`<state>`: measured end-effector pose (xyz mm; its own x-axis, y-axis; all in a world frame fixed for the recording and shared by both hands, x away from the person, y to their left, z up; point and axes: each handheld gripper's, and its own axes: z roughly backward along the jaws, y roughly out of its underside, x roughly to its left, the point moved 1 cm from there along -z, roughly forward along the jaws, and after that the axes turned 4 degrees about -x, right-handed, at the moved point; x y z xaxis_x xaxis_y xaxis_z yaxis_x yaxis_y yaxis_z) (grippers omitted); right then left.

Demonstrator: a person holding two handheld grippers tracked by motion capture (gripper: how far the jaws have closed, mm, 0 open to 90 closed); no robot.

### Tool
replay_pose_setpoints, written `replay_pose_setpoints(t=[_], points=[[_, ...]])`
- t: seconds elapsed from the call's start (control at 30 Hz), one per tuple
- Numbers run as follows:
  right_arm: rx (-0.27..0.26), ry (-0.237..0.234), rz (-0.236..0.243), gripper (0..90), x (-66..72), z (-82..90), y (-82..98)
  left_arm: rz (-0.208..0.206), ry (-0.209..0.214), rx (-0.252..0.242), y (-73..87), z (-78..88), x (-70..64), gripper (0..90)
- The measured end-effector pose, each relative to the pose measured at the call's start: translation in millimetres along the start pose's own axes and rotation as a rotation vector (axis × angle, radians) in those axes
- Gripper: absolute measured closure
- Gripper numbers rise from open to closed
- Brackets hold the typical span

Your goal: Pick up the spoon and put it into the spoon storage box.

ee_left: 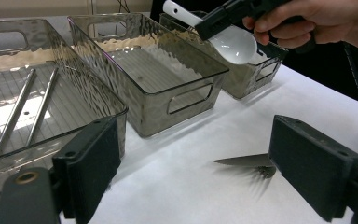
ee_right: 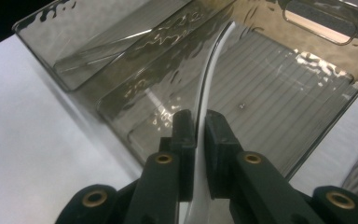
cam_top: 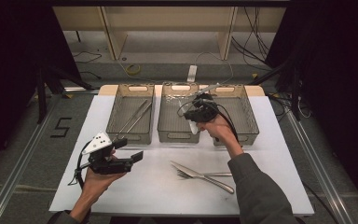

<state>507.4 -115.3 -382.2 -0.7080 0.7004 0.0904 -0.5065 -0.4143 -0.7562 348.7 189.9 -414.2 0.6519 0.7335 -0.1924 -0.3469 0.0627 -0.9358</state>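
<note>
My right gripper is shut on a white spoon and holds it in the air over the back bins, near the divide between the middle bin and the right bin. In the right gripper view the spoon's handle runs up between the closed jaws, above a clear bin's ribbed floor. The spoon's bowl hangs below that gripper. My left gripper stands open over the front left of the table, holding nothing.
Three clear bins stand in a row at the back. The left bin holds two metal rods. A knife and a fork lie crossed on the white mat in front of the right forearm.
</note>
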Motion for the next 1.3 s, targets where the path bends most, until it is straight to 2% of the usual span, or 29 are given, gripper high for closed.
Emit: replay_pose_setpoints(t=[0.27,0.6,1.03,1.3], points=[[0.005,0.048,-0.027,84.3,-13.1,-11.2,-8.8,0.006,0.006,-0.004,0.5,1.8,-0.3,15.8],[0.017,0.077,-0.050,84.3,-21.6,-22.1,-14.4,0.000,0.008,-0.007,0.0,1.1,-1.6,15.8],[0.029,0.096,-0.069,84.3,-24.6,-34.9,-20.8,-0.001,0.010,-0.011,-0.5,1.2,-1.0,15.8],[0.043,0.105,-0.062,84.2,-23.1,-40.6,-22.7,-0.003,0.013,-0.011,-0.5,0.6,-1.8,15.8]])
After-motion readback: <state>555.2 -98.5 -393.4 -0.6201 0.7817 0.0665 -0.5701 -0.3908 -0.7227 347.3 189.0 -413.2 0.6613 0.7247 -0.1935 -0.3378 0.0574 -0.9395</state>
